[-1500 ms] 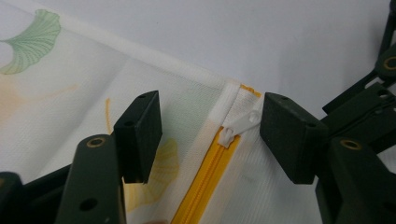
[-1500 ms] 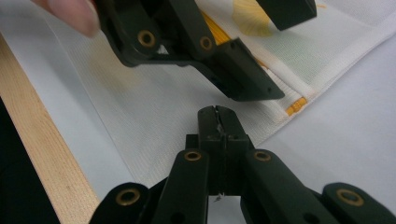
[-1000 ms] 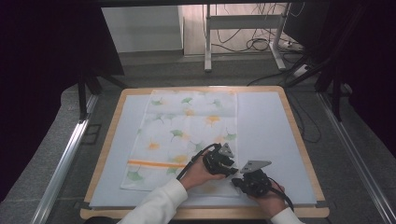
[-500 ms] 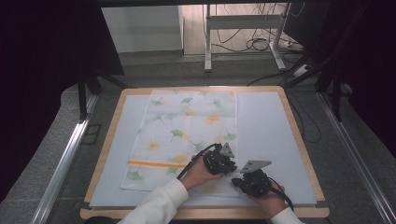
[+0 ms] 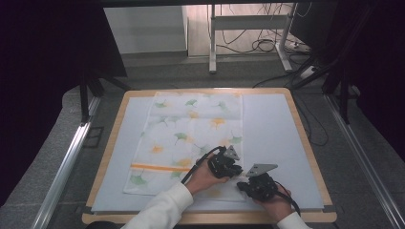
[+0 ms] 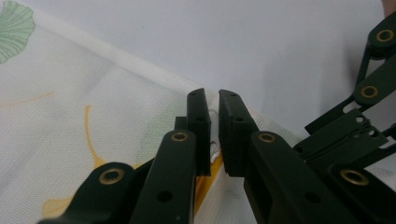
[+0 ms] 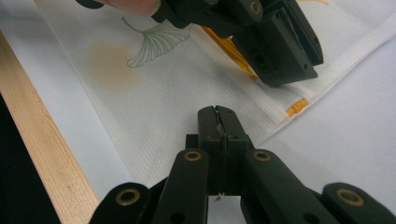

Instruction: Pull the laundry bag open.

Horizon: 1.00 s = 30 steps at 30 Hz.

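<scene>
- Near the front edge of the surface (image 5: 282, 143), the ginkgo-print cloth (image 5: 191, 138) lies flat.
- left gripper (image 6: 214, 121): jaws just closed, pinching the cloth's hem.
- right gripper (image 7: 217, 123): jaws clamped tight on the near corner edge.

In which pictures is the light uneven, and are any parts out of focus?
High view: the cloth on the table is evenly lit, the surroundings dark. Left gripper view: the left gripper looks slightly soft, the weave sharp. Right gripper view: the right gripper is sharp, soft shadow beneath the other gripper.
</scene>
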Tool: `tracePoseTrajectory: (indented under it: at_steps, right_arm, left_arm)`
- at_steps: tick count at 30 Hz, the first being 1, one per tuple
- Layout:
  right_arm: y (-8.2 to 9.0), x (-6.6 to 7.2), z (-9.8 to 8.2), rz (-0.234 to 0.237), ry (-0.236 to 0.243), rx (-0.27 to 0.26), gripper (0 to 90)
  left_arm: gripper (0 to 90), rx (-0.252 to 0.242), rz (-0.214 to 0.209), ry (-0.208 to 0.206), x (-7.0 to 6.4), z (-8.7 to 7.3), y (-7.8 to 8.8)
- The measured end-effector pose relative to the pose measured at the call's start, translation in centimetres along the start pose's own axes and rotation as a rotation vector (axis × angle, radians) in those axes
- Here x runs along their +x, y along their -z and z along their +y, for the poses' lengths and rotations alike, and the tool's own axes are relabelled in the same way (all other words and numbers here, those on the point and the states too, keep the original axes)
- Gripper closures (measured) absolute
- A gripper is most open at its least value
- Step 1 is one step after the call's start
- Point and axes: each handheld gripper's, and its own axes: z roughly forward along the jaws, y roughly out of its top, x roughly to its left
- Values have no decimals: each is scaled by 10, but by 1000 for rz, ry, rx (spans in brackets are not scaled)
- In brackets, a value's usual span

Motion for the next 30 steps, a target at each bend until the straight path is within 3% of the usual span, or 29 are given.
tracePoseTrajectory:
  at_steps: [4,10,30]
  right_arm:
    - [0,0,0,-1,2,-1,889]
    - [0,0,0,-2,2,-1,889]
    - [0,-3,0,14,-23,-1,890]
  left_arm:
    - [841,33,52,-58,-7,3,1]
    - [843,32,51,-40,-7,2,1]
    - [842,36,45,-44,-3,0,5]
